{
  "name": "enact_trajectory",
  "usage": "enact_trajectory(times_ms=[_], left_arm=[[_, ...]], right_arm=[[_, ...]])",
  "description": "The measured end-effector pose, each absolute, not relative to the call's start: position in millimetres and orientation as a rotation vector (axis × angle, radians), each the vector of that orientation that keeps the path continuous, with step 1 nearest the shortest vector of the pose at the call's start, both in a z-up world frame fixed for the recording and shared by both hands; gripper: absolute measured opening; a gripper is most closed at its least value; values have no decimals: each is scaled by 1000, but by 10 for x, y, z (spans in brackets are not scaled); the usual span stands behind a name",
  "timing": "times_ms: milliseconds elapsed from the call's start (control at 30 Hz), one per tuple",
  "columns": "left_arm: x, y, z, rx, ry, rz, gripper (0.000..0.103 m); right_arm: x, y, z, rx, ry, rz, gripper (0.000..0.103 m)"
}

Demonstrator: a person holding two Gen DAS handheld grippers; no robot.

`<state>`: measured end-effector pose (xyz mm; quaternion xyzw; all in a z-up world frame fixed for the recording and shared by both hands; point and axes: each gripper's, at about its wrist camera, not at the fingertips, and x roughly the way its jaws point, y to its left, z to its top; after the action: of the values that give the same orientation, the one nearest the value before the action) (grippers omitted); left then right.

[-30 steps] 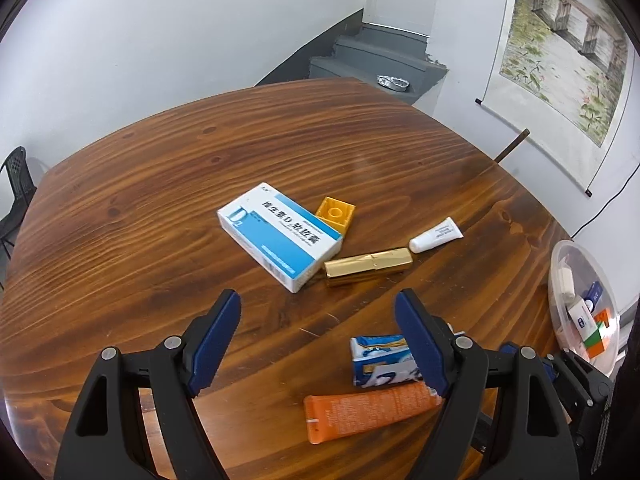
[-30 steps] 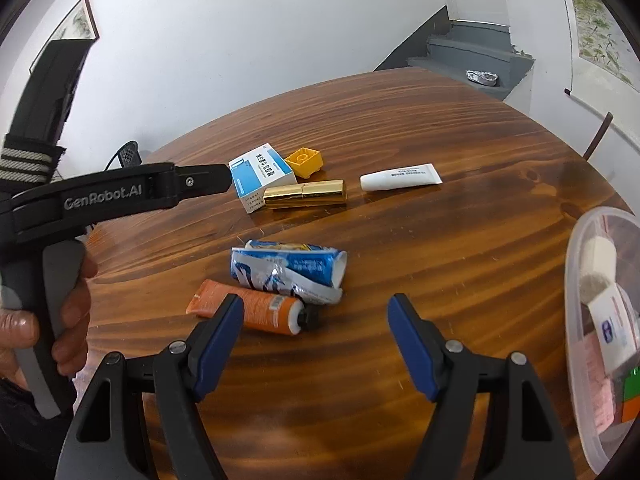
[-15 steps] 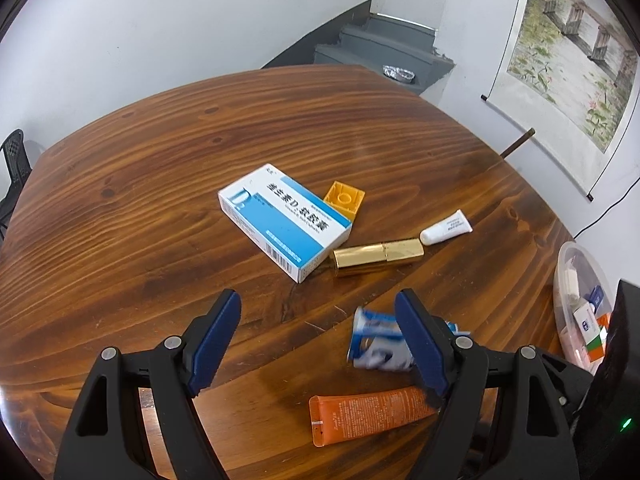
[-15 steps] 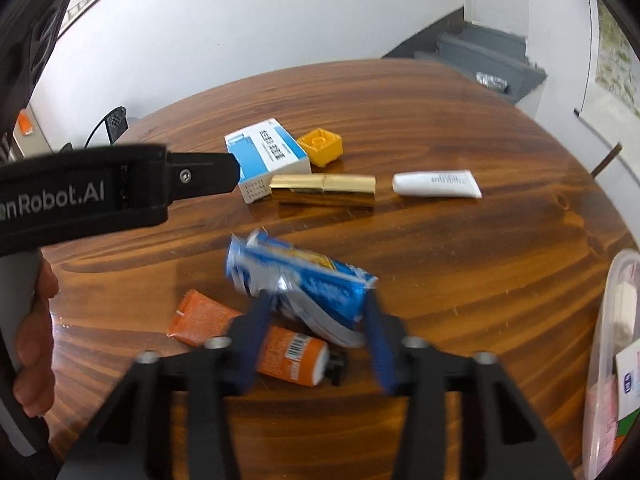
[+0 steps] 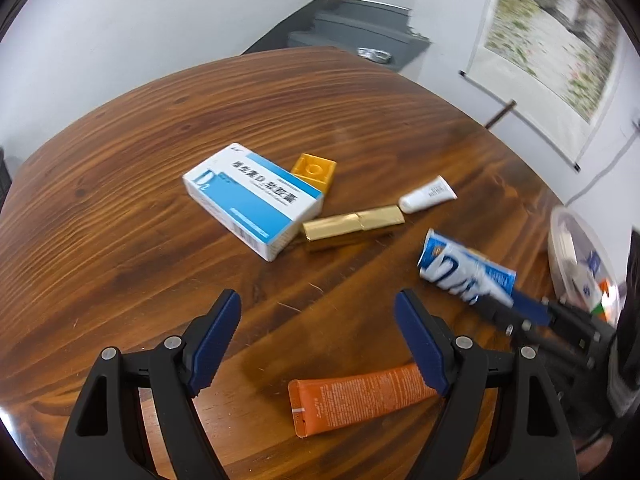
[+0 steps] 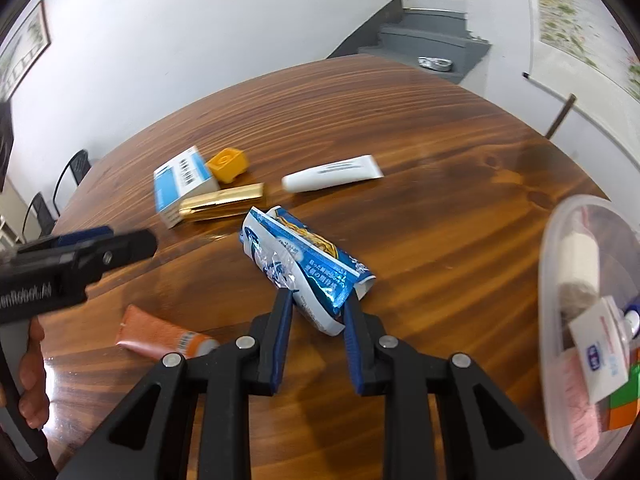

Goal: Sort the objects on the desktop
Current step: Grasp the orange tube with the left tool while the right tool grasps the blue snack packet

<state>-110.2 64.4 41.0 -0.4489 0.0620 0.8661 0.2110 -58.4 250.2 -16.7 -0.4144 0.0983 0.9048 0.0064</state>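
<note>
Your round wooden counter (image 5: 120, 208) fills both views. At its right edge sits the clear plastic tub (image 6: 560, 248), which already has a few small packs inside.

Near the middle lies the blue-and-white medicine box (image 5: 252, 204), with the yellow block (image 5: 314, 170) touching its far side and the gold bar (image 5: 352, 226) just beside its near corner. The white tube (image 5: 428, 199) lies a little past the gold bar's end.

Your left claw (image 5: 318, 344) hangs released, its jaws wide apart over bare wood; the orange tube (image 5: 360, 402) lies flat under its right finger.

Your right claw (image 6: 318, 300) has just been closing and is now clenched on the near end of the crinkled blue snack packet (image 6: 304, 256), blue pads pressing its sides. In the left wrist view the packet appears lifted at an angle. It lies between the gold bar and the tub.
</note>
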Motion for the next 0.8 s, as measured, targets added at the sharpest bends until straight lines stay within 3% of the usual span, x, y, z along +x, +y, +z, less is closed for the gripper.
enact_trajectory(times_ms=[233, 800], left_arm=[[-912, 638, 363, -1140, 247, 2306, 82], [-419, 953, 122, -910, 680, 2159, 82]], right_arm=[[-529, 2597, -146, -1295, 377, 2839, 29], [-496, 2632, -101, -1252, 433, 2870, 29]])
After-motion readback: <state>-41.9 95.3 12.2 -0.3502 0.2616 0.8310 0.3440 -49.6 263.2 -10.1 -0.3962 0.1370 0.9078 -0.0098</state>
